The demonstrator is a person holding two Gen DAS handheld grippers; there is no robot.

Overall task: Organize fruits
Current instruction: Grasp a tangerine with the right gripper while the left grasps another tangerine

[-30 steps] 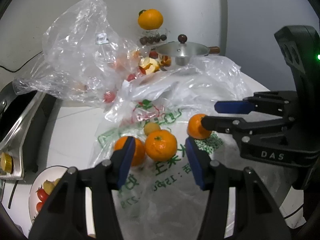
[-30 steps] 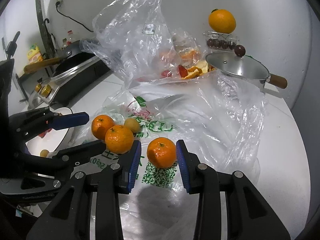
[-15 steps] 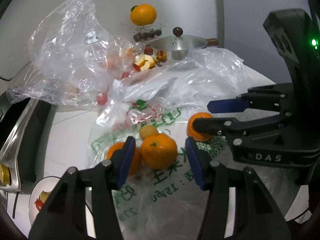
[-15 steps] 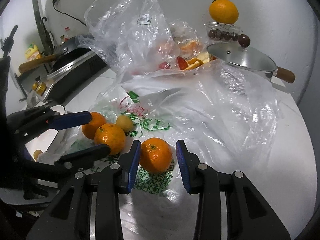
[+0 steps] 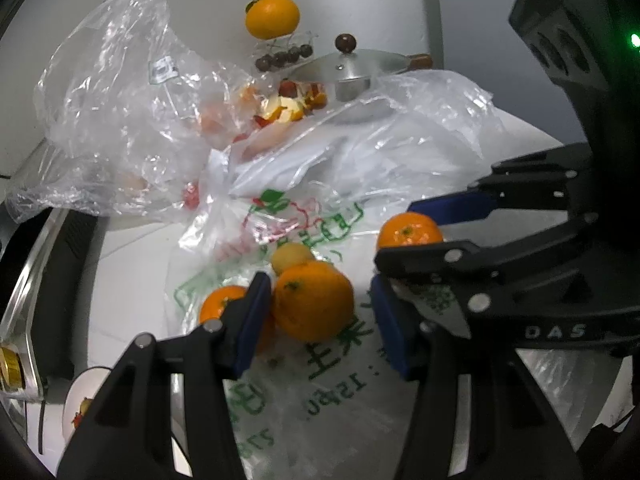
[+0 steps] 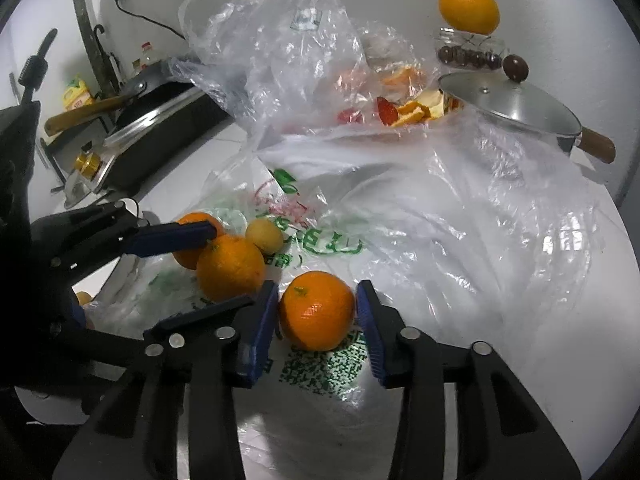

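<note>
The right gripper (image 6: 316, 326) points down at the table (image 6: 568, 344) with an orange (image 6: 317, 311) between its blue pads; its jaws are opening, the left pad stands a sliver off the peel and the right pad is at the peel, though whether it touches cannot be told. The left gripper (image 5: 316, 316) is spread around a second orange (image 5: 313, 300), which sits close to the left pad with a clear gap to the right pad, so it is not pinched. In the left wrist view the right gripper (image 5: 404, 232) comes in from the right with its orange (image 5: 410, 232) showing between its fingers.

The white table carries several plastic bags. The largest, a crumpled clear bag (image 6: 280, 48), stands up at the back with red and orange fruit pieces dimly visible inside. A flat bag with green and red print (image 6: 316, 240) lies under both grippers, and all the loose oranges rest on it. Another clear bag (image 6: 500, 216) spreads to the right.

A black stove (image 6: 160, 120) with a pan sits at the left edge. A steel pot with a lid (image 6: 508, 104) and a wooden handle stands at the back right. Behind it is a clear box of dark round fruit (image 6: 468, 54) with a big orange (image 6: 469, 7) on top.

A third orange (image 5: 220, 304) lies just behind the left gripper's left pad, and a small yellow fruit (image 5: 290, 255) touches the second orange on its far side. A white plate (image 5: 82, 404) with small fruit shows at the bottom left of the left wrist view.
</note>
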